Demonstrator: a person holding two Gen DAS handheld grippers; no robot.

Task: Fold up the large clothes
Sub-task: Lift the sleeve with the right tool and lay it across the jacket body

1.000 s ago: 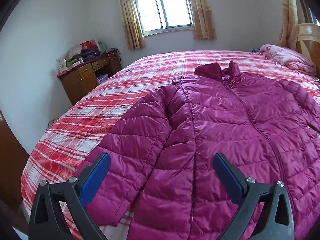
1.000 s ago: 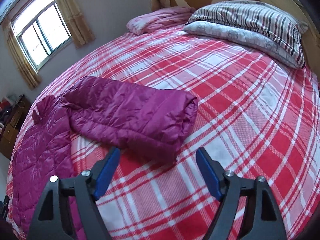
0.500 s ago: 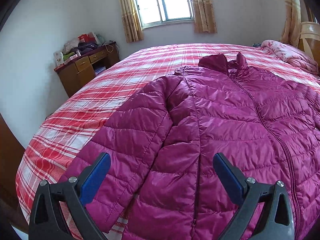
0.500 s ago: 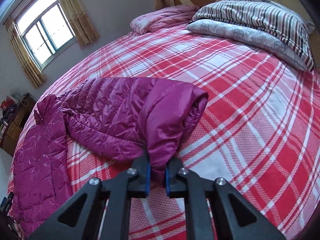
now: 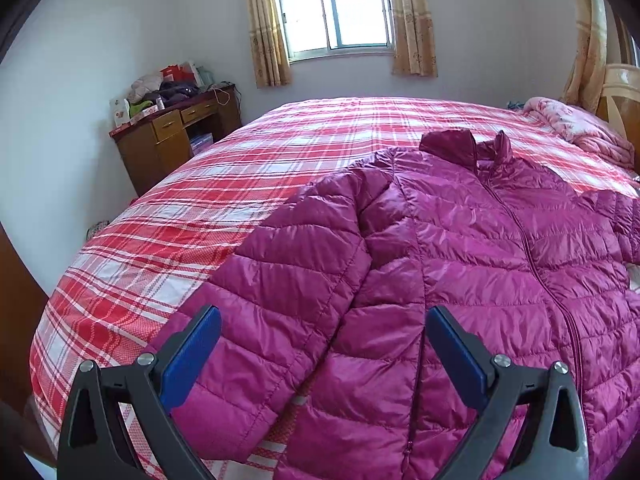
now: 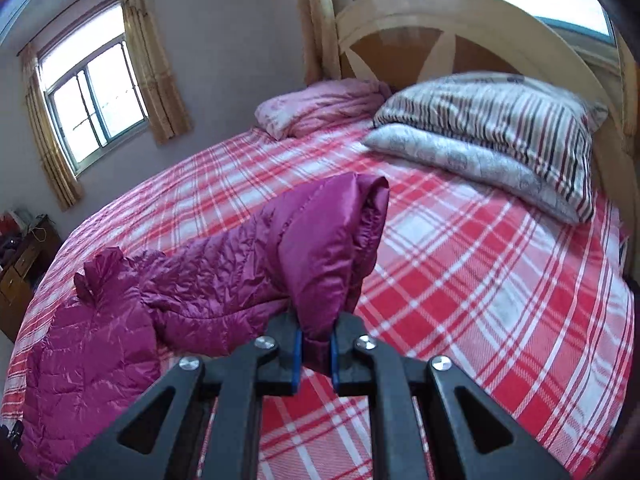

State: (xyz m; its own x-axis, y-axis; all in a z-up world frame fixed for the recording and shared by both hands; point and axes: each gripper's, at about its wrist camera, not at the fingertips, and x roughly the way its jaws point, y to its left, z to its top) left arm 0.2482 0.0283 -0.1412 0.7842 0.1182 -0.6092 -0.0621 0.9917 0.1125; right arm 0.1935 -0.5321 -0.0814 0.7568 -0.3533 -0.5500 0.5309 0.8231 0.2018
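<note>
A magenta quilted puffer jacket (image 5: 472,264) lies front up on the red plaid bed (image 5: 248,184), collar toward the window. My left gripper (image 5: 324,344) is open and empty, hovering over the jacket's near sleeve (image 5: 280,296) and lower body. In the right wrist view my right gripper (image 6: 316,350) is shut on the cuff end of the other sleeve (image 6: 320,248) and holds it lifted above the bed (image 6: 480,288). The jacket body (image 6: 88,360) lies at the lower left there.
Striped pillows (image 6: 496,128) and a pink folded quilt (image 6: 320,104) lie by the wooden headboard (image 6: 460,28). A wooden desk with clutter (image 5: 172,132) stands against the wall left of the bed. A curtained window (image 5: 336,8) is behind.
My right gripper shut on the sleeve cuff and has lifted it off the bed. My left gripper stayed open and moved closer over the jacket's near sleeve.
</note>
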